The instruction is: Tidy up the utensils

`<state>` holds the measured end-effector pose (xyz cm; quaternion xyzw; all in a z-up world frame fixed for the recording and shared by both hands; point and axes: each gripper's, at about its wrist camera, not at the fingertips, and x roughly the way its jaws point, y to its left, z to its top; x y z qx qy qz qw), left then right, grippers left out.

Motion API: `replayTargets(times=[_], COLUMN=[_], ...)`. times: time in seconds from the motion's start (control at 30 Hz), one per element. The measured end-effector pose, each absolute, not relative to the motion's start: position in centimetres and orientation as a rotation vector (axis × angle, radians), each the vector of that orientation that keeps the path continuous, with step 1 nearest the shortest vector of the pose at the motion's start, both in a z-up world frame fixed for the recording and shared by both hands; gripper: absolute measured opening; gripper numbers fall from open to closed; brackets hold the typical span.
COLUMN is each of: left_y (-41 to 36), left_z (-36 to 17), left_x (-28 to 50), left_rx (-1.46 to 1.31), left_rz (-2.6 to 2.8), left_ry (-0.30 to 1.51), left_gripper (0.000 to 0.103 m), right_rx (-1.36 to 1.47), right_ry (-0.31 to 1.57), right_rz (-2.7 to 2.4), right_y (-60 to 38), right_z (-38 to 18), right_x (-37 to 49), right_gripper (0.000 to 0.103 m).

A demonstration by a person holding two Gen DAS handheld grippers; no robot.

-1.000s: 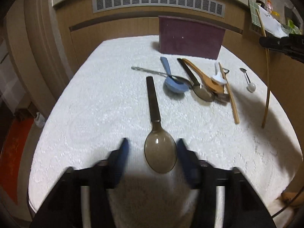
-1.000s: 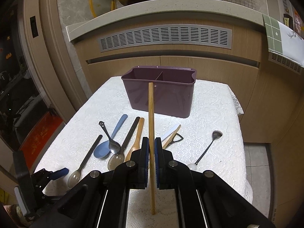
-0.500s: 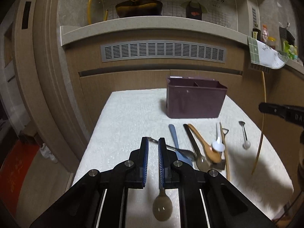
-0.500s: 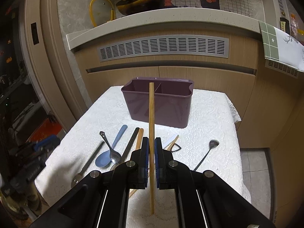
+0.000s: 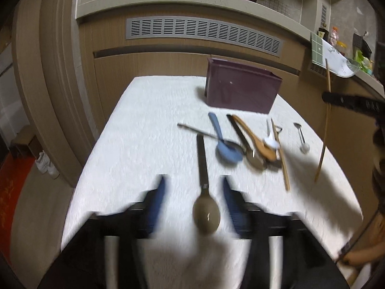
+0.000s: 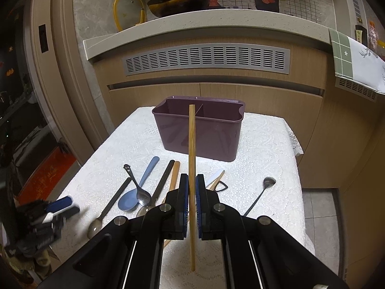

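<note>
Two tongs: your left tongs [image 5: 192,192] stand apart and grip nothing; your right tongs [image 6: 191,193] are clamped on one upright chopstick [image 6: 191,144].
Change: left jaws have just been opening; half a second ago they were pinched together above the dark-handled spoon [image 5: 204,192], now it lies on the table [image 5: 144,132] between the blue pads, untouched.
Unchanged: your right side, same chopstick, same pose.
Count: one purple caddy [image 6: 199,130] with two compartments at the far end; one blue spoon [image 6: 137,190], one wooden spoon [image 6: 174,175], one more chopstick [image 5: 280,154], one long thin spoon [image 6: 261,192] off to the right.
Unclear: the middle pile overlaps, so you can't get an exact total; left view is motion-blurred.
</note>
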<state>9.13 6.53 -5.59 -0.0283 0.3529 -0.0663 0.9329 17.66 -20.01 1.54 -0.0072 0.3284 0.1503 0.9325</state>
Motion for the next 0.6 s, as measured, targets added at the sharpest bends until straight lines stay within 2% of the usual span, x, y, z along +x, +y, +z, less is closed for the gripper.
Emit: replayTargets(times=[0.2, 0.43, 0.47, 0.53, 0.57, 0.6], left_y=[7.0, 3.4, 3.1, 3.2, 3.2, 3.3], left_z=[-8.0, -9.5, -9.9, -10.0, -9.8, -9.6], left_x=[7.9, 9.5, 10.1, 10.5, 10.6, 10.6], left_rx=[-0.047, 0.045, 0.041, 0.017, 0.015, 0.013], left_rz=[-0.087, -0.124, -0.109, -0.099, -0.097, -0.092], left_ry=[0.772, 0.830, 0.858, 0.856, 0.853, 0.853], left_gripper=[0.065, 0.063, 0.055, 0.047, 0.034, 0.034], right_rx=[-0.015, -0.030, -0.029, -0.030, -0.031, -0.030], right_ry=[0.686, 0.695, 0.695, 0.695, 0.694, 0.692], right_rz=[0.323, 0.333, 0.332, 0.328, 0.326, 0.323], right_y=[-19.5, -19.1, -19.1, -19.2, -19.3, -19.4], right_z=[1.3, 0.8, 0.8, 0.8, 0.8, 0.8], right_x=[17.8, 17.8, 17.8, 17.8, 17.7, 17.7], right_gripper=[0.005, 0.005, 0.005, 0.005, 0.005, 0.005])
